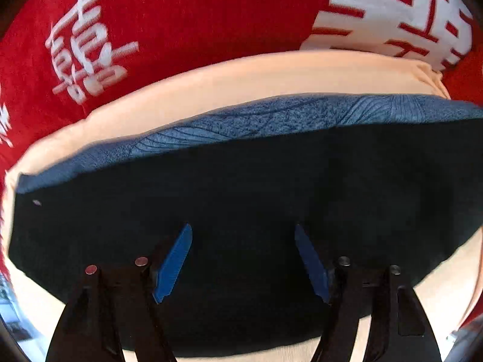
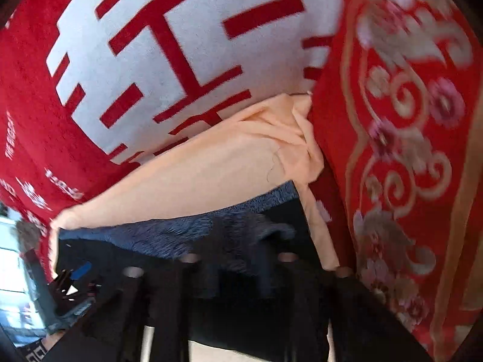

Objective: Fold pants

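While the left gripper (image 1: 243, 259) hangs over the dark pants (image 1: 241, 187) with its blue fingers (image 1: 173, 264) spread wide and nothing between them, the main risk is that they close on too little cloth, or catch the peach sheet (image 1: 211, 90) under the garment as well. That would drag the bedding along and spoil the fold. The pants lie as a broad dark band across the sheet, directly below and ahead of the left fingers, with a blue leaf-patterned fabric (image 1: 271, 114) along their far edge and a red blanket with white characters (image 1: 151, 24) beyond.

In the right wrist view the right gripper (image 2: 238, 271) sits low against dark cloth and a fuzzy blue-grey fabric (image 2: 181, 232). Its fingers are lost in shadow, so I cannot tell how far apart they are or whether they hold anything. If they do hold only one layer, the fold could come out uneven. A red embroidered quilt (image 2: 407, 150) crowds the right side and could snag a lifted edge.
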`<state>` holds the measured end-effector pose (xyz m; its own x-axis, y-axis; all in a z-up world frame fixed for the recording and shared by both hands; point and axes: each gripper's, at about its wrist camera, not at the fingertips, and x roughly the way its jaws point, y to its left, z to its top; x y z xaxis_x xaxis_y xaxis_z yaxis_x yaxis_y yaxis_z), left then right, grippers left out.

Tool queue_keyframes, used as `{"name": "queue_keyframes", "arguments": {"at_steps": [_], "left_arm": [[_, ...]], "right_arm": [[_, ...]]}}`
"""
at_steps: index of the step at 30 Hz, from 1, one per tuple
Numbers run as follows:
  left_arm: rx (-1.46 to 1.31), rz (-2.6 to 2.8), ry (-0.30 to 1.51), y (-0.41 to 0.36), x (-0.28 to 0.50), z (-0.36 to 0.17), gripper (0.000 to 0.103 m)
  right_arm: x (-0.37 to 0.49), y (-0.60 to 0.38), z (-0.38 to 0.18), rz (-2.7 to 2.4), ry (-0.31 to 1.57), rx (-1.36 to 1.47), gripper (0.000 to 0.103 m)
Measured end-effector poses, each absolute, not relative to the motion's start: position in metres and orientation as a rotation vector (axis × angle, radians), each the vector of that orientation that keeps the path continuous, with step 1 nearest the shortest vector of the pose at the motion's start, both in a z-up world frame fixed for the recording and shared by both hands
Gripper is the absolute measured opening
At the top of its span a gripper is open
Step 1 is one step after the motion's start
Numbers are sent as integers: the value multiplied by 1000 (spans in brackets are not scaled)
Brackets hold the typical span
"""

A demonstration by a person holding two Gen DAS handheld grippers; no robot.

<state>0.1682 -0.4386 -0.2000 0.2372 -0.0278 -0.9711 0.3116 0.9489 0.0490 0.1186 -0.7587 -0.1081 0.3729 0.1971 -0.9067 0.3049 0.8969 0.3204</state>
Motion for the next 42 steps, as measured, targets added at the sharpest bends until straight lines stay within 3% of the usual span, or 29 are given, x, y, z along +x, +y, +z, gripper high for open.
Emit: {"name": "queue_keyframes", "arguments": {"at_steps": [1,3,6,9,11,14,15,16,19,21,24,25,32,37,42], "left_arm": [[244,-222,1305,-436,169,-201,79],[220,-221,1318,-433,170,-202,80],[223,-224,1323,-432,170,-204,80],[232,-226,1319,-432,171,-204,80],[232,-229,1311,-431,169,-205,80],[237,-237,1297,-432,170,-204,80],[238,-240,1296,-432,170,-203,80],[239,-241,1300,-431,170,-202,80],[230,-241,1311,-427,169,-200,81],[230,-223,1319,-422,170,-200,86],[227,-184,1365,-414,172,-196,86],[236,-173,1370,-411,173,-190,86],[281,-166,1251,-413,207,-166,86],[311,-151,1254,-435,233,-189,86],[165,-127,1305,-391,223,-201,93]], "right_arm": [[116,-752,-101,-61,1181,457,75],[100,-733,-77,-97,1125,340,87],[67,-725,-61,-105,1076,359,87],[30,-734,-88,-160,1145,564,86],[18,-746,-119,-241,1213,663,76],[18,-768,-156,-310,1207,812,45],[24,-772,-162,-324,1211,823,12],[30,-772,-161,-314,1202,824,8],[38,-760,-132,-259,1139,683,8],[33,-757,-138,-284,1203,624,9],[16,-770,-169,-344,1359,681,37],[11,-772,-164,-340,1339,705,38],[33,-738,-114,-163,1193,530,38],[99,-731,-144,-133,1235,457,38],[88,-745,-164,-185,1272,427,32]]}}
